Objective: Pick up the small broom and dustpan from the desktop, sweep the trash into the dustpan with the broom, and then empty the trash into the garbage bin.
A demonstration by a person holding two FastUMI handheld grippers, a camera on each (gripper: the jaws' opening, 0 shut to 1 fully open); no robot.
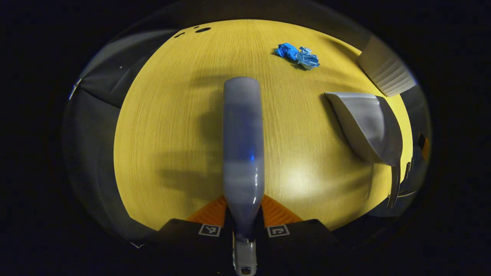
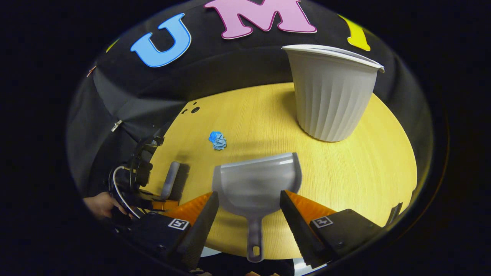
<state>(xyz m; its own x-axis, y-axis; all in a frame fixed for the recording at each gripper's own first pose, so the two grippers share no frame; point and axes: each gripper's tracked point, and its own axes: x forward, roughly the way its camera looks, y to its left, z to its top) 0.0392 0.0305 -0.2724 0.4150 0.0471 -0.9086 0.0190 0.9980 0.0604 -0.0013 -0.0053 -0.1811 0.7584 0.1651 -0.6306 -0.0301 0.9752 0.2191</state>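
My left gripper [image 1: 244, 203] is shut on the small grey broom [image 1: 243, 142], which points forward over the yellow desktop [image 1: 172, 126]. In the right gripper view the same broom [image 2: 170, 179] stands near the desk's left edge, held by the left gripper [image 2: 155, 201]. Crumpled blue trash [image 1: 297, 55] [image 2: 218, 140] lies farther ahead on the desk. The grey dustpan [image 2: 256, 184] [image 1: 368, 126] rests flat on the desk. My right gripper [image 2: 249, 209] is open, one orange finger on each side of the pan just above its handle [image 2: 255, 237], neither pressing on it.
A white ribbed garbage bin [image 2: 330, 92] [image 1: 385, 71] stands upright at the back right of the desk. Small dark holes [image 2: 191, 109] mark the desk's far left corner. A hand [image 2: 100, 203] holds the left gripper by the desk's left edge.
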